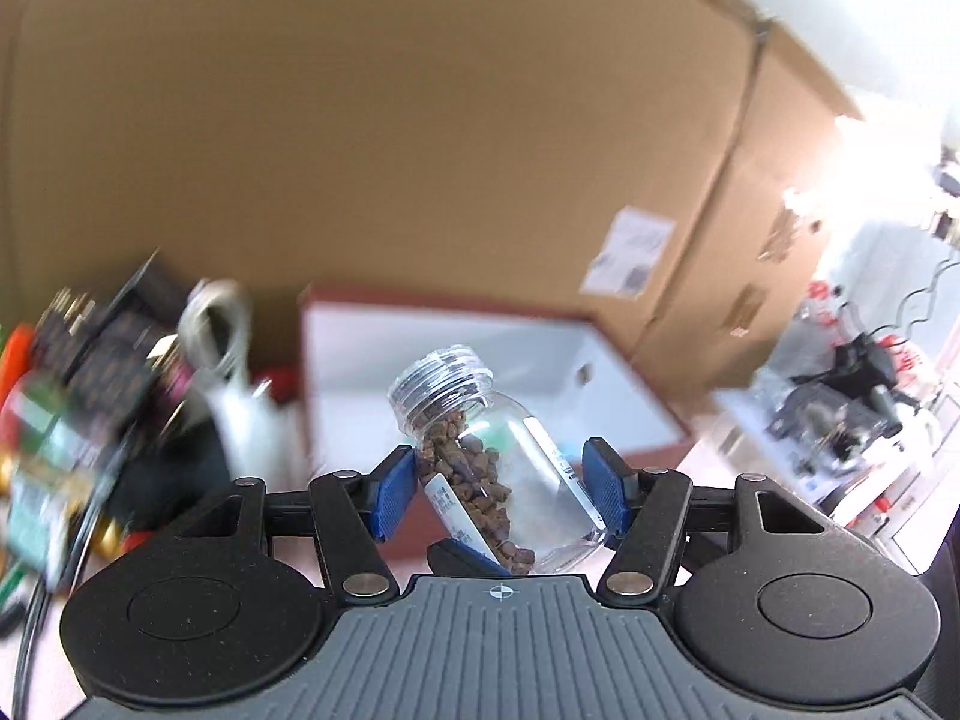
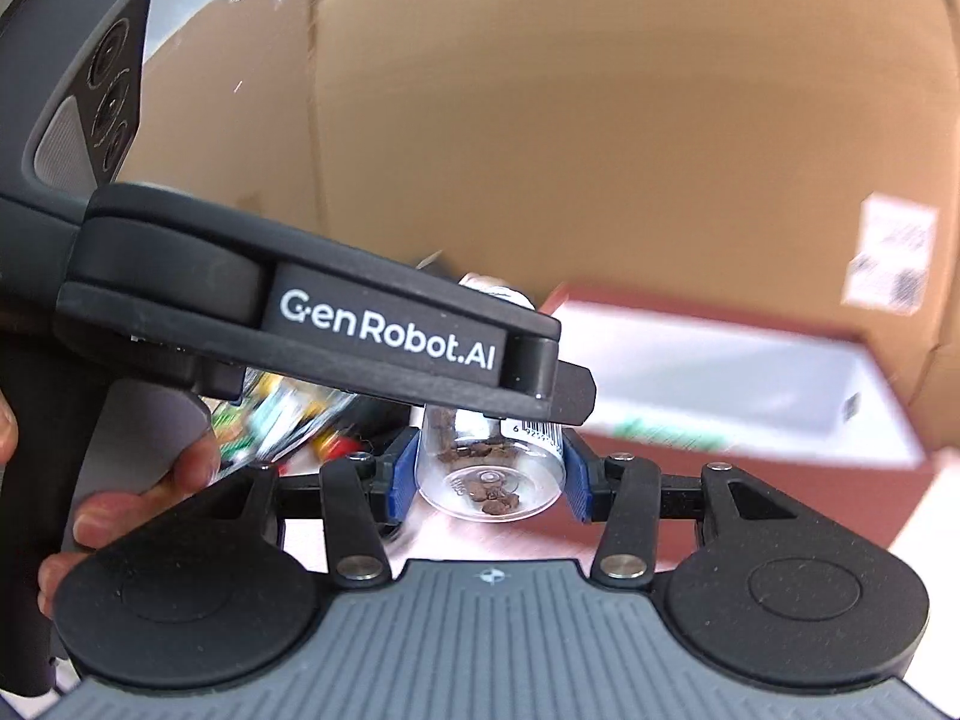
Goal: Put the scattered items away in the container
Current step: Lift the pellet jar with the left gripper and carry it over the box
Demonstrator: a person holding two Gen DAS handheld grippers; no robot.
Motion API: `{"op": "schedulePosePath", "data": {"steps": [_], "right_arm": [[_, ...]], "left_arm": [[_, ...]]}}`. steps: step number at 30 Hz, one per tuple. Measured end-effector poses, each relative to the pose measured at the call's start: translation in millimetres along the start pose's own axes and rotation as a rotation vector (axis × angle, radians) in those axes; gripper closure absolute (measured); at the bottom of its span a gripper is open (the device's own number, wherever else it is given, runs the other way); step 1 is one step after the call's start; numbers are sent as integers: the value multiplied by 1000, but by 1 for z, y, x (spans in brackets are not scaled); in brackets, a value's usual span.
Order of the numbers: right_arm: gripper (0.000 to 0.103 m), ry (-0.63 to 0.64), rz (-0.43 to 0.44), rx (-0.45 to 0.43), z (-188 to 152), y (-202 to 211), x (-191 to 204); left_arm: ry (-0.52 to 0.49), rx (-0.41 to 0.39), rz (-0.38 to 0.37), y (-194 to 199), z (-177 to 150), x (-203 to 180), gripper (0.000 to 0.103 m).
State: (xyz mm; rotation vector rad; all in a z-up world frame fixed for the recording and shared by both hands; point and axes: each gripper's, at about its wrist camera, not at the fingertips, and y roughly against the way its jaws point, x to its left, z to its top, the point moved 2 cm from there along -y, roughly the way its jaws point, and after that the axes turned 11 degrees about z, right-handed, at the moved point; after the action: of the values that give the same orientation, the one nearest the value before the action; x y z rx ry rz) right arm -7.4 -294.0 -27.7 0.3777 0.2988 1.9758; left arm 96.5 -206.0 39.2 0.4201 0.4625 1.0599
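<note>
A clear lidless jar point(image 1: 480, 450) partly filled with brown pellets hangs tilted in the air, mouth pointing up and away. My left gripper point(image 1: 501, 492) is shut on its sides with both blue pads point(image 1: 396, 492) against the glass. In the right wrist view I look at the jar's point(image 2: 492, 480) base, and my right gripper point(image 2: 489, 483) is shut on that end. The left gripper's black body point(image 2: 384, 330) crosses above the jar, held by a hand point(image 2: 150, 480). The red box with a white inside point(image 1: 456, 354) point(image 2: 720, 372) stands open just beyond the jar.
A large cardboard box point(image 1: 420, 120) rises behind the red box. Blurred packets and a coiled white cable point(image 1: 216, 330) crowd the left side. A bench with dark devices point(image 1: 840, 420) stands at the right.
</note>
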Motion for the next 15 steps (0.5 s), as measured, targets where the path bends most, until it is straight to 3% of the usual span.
{"op": "schedulePosePath", "data": {"steps": [7, 15], "right_arm": [[49, 14, -78, -94, 38, 26, -45], [49, -23, -125, -83, 46, 12, -109]], "left_arm": [[-44, -72, -68, -23, 45, -52, 41], [-22, -69, -114, -89, 52, -81, 41]]}}
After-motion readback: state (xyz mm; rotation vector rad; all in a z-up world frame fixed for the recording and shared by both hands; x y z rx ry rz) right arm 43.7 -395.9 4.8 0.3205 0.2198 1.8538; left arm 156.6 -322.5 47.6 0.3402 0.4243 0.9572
